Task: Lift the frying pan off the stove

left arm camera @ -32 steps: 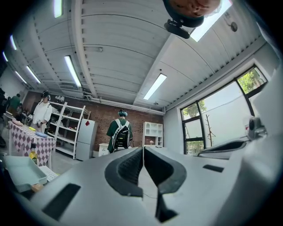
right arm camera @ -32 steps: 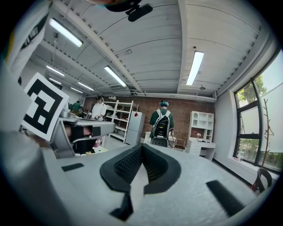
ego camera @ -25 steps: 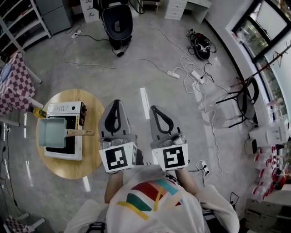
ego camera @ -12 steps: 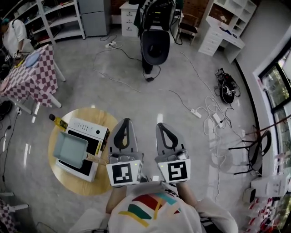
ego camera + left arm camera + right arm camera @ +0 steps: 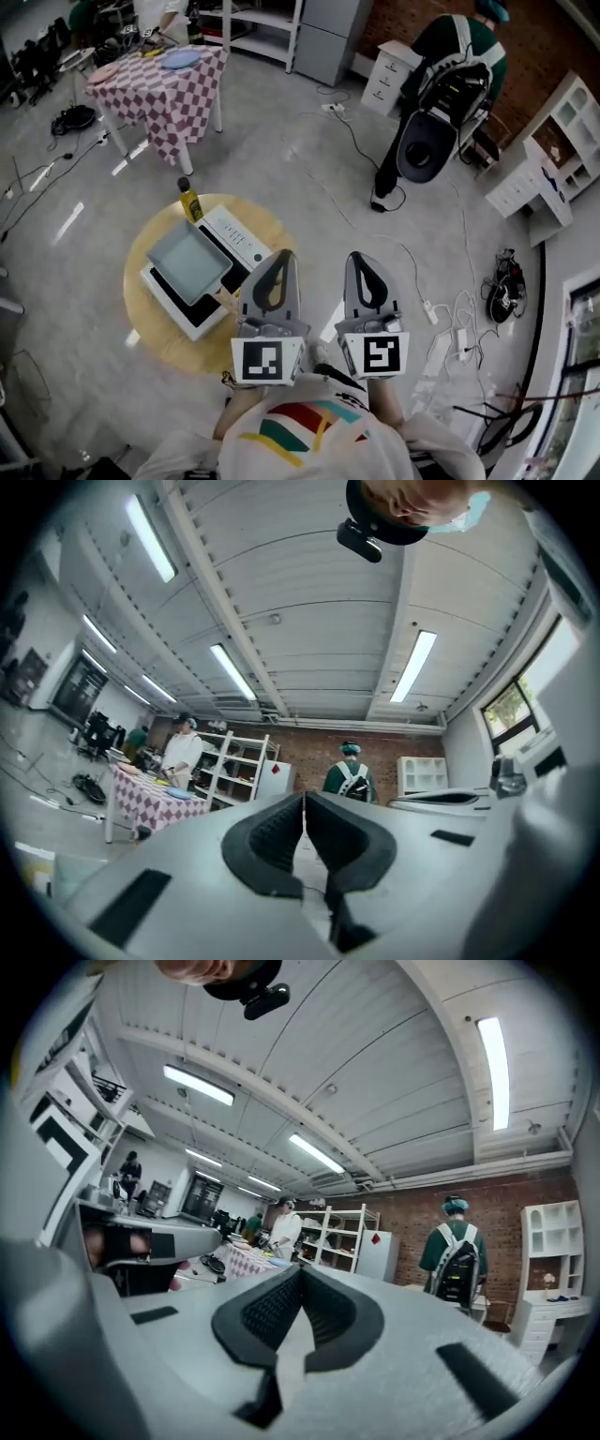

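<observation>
Pale green frying pan [image 5: 190, 260], red-checked tablecloth [image 5: 173, 98]

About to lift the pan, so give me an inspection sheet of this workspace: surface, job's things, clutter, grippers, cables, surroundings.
Surface: round wooden table, carrying the stove.
Job's things: square pale-green frying pan sits on the white portable stove, not yet lifted.
Clutter: yellow bottle at the table's far edge, beside the stove.
Grippers: left hand-held gripper and right hand-held gripper both shut, empty, short of the pan.
Cables: power strip and loose cords on the floor to the right.
Surroundings: checked-cloth table, person with backpack, white cabinets.
</observation>
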`<state>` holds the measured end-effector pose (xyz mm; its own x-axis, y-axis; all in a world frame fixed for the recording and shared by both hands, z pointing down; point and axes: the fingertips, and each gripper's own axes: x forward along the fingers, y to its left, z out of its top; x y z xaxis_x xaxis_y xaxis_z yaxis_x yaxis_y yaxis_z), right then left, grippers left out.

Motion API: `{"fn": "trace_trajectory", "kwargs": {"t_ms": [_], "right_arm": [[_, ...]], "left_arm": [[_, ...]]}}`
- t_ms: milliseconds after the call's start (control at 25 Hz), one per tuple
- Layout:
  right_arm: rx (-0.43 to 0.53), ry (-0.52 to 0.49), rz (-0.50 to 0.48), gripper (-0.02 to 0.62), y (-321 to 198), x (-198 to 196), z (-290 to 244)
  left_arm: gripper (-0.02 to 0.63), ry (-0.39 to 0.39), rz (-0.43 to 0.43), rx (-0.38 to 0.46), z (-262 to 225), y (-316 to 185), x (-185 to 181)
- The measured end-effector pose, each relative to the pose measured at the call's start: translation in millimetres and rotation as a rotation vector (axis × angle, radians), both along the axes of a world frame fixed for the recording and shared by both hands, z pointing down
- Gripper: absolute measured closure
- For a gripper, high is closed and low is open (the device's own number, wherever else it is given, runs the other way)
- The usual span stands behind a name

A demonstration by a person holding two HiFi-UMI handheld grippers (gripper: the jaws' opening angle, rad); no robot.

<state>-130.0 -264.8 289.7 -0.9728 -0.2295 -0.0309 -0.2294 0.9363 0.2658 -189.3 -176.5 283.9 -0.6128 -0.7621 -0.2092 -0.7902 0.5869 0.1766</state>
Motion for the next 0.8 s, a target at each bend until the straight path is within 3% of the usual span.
{"fn": "trace_trajectory", "kwargs": {"t_ms": [200,360,520,800], "right_arm": [[-0.015,0.0,-0.22,0.597,32,-39,13],[-0.05,-0.021,-0.416,0.597,57,-73,15],[-0.045,-0.054,-0.634,0.597,88,-82,-12],[-0.012,-0.066,-0.88,0.597,125,-88,-18]], "left_arm": [[0.595,0.051,-0.221,-0.055,24,49,-27],[0.595,0.023,-0.442,-0.085,27,87,-44],[0.595,-0.008,-0.667,-0.079,-4,122,-34],[0.595,0.016,-0.928,-0.096,-19,159,-9]]}}
